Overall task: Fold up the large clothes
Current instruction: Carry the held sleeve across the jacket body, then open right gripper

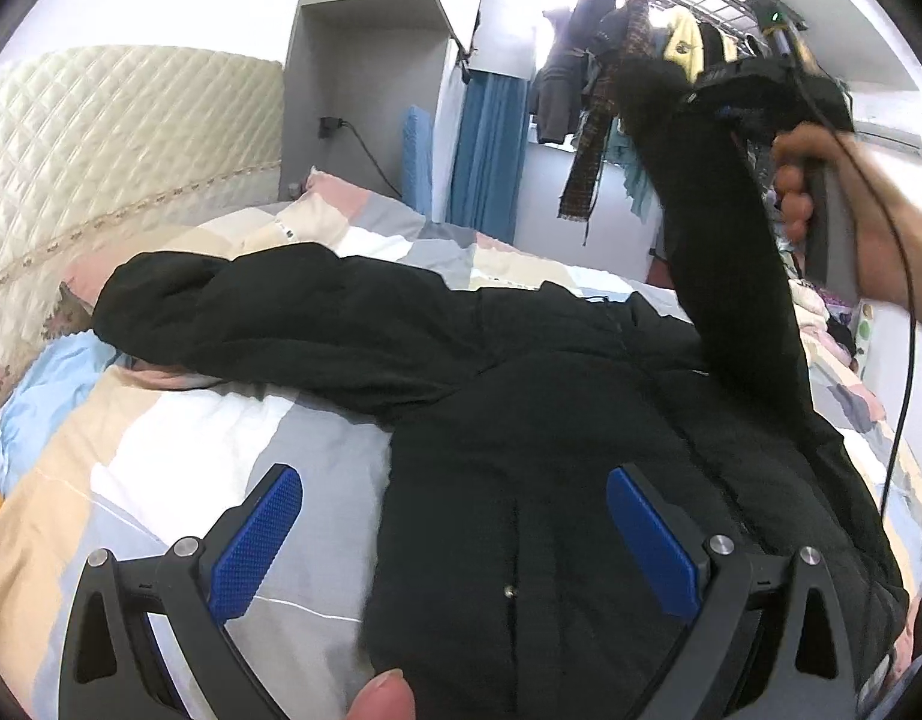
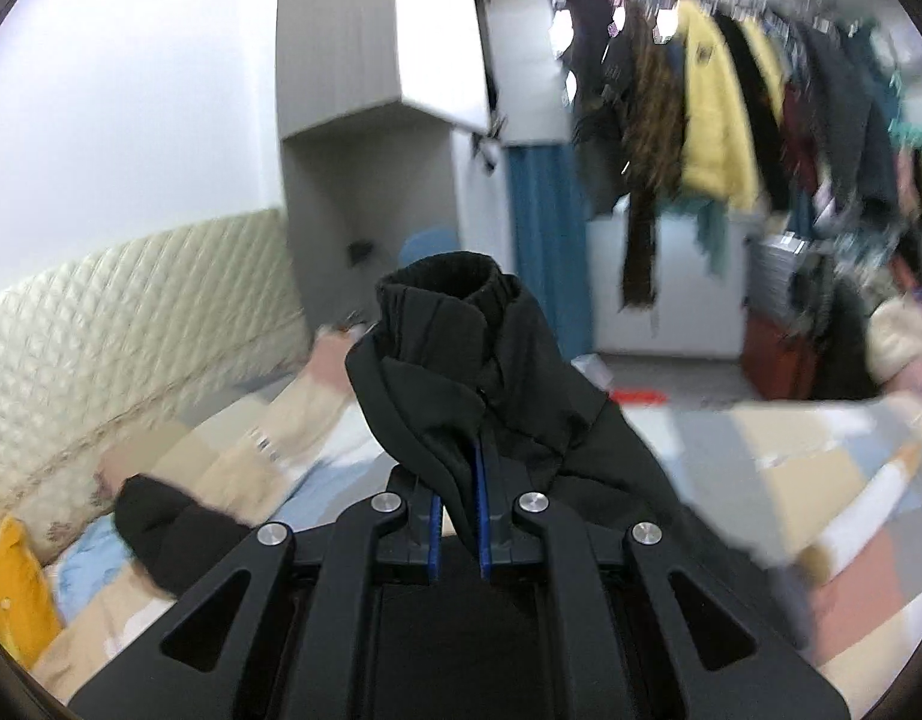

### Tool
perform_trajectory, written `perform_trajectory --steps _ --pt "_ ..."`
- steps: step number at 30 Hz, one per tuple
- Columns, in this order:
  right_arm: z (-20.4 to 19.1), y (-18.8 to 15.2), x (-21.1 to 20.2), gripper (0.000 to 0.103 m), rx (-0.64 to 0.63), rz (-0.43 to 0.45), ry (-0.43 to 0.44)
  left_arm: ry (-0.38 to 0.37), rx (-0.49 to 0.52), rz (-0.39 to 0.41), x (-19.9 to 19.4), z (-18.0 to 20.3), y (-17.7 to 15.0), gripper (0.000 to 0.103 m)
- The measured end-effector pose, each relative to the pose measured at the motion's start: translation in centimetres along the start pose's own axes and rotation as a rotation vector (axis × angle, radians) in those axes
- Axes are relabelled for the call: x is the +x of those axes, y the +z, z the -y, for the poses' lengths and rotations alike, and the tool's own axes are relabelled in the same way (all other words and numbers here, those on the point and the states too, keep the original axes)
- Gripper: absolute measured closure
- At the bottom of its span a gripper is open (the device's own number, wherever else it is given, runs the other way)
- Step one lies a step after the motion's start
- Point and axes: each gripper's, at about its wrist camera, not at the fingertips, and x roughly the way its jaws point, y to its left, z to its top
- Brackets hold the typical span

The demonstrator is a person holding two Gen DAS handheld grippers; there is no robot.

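A large black padded jacket (image 1: 538, 420) lies spread on the bed, its left sleeve (image 1: 251, 312) stretched out toward the headboard. My left gripper (image 1: 455, 516) is open, its blue pads (image 1: 257, 534) wide apart just above the jacket's lower body. My right gripper (image 2: 458, 498) is shut on the jacket's right sleeve (image 2: 455, 372), holding it up in the air with the ribbed cuff (image 2: 443, 276) pointing upward. In the left wrist view the raised sleeve (image 1: 724, 228) hangs from the right gripper (image 1: 760, 90) at the upper right.
The bed has a patchwork quilt (image 1: 179, 468) and a quilted cream headboard (image 1: 101, 138). A rack of hanging clothes (image 2: 730, 120) stands at the far right. A grey cabinet (image 1: 377, 60) and a blue curtain (image 1: 490, 150) are behind the bed. A yellow pillow (image 2: 11, 594) lies at the left.
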Motion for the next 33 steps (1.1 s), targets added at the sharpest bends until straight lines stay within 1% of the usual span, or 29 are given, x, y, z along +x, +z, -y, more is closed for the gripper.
perform_trajectory --steps 3,4,5,9,14,17,19,22,26,29,31,33 --pt "-2.0 -2.6 2.5 0.094 -0.011 -0.049 0.032 0.02 -0.014 0.0 0.5 -0.7 0.0 0.0" --pt "-2.6 -3.7 3.3 0.094 -0.028 -0.07 0.037 0.057 -0.01 0.005 0.6 -0.8 0.0 0.0" --pt "-3.0 -4.9 4.3 0.094 -0.043 -0.095 0.045 0.069 -0.008 0.009 0.7 -0.8 0.0 0.001" --pt "-4.6 -9.2 7.1 0.094 -0.08 -0.162 0.071 0.072 -0.022 0.019 0.8 -1.4 0.0 0.001" --pt "-6.7 -15.5 10.5 0.094 -0.088 -0.291 0.098 0.059 -0.03 0.006 1.4 -1.7 -0.1 0.001" --pt "-7.8 -18.6 12.4 0.094 -0.105 -0.369 0.07 0.073 -0.022 0.002 1.8 -1.7 -0.2 0.001" --pt "-7.9 -20.4 13.3 0.094 -0.106 -0.397 0.053 0.074 -0.028 -0.002 2.0 -1.9 -0.3 0.001" --pt "-8.4 -21.8 14.1 0.093 -0.126 -0.416 0.004 0.078 -0.045 -0.012 2.4 -2.3 -0.3 0.001" --pt "-9.2 -21.5 14.0 0.089 -0.178 -0.445 -0.051 0.078 -0.053 -0.021 2.7 -2.6 -0.4 0.001" --pt "-9.9 -20.9 13.2 0.086 -0.222 -0.458 -0.061 0.079 -0.062 -0.02 2.7 -2.8 -0.4 0.001" --pt "-10.0 -20.4 12.4 0.084 -0.215 -0.474 -0.055 0.076 -0.07 -0.016 2.5 -3.0 -0.4 0.001" --pt "-10.3 -20.1 11.7 0.079 -0.226 -0.493 -0.046 0.076 -0.073 -0.015 2.4 -3.0 -0.4 0.001"
